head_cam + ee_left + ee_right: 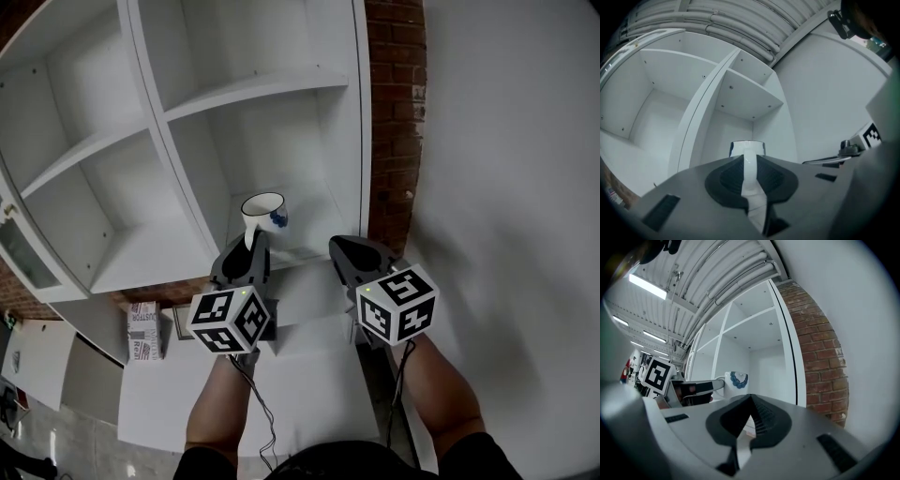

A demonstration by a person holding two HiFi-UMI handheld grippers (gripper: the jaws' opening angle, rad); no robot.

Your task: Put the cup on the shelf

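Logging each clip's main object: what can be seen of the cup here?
The cup is white and glossy, like ceramic, with a blue pattern on one side and an open mouth. It is roughly upright at the shelf's lower right compartment. The left gripper is shut on its handle. Whether its base touches the board cannot be told.

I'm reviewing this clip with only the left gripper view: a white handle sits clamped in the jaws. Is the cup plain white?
Observer: No. The cup has a blue mark on its right side, seen in the head view.
Operator: What is the right gripper doing?
Observer: The right gripper has its jaws together on nothing, beside the left gripper.
Operator: What lies right of the shelf?
Observer: A red brick wall borders the shelf.
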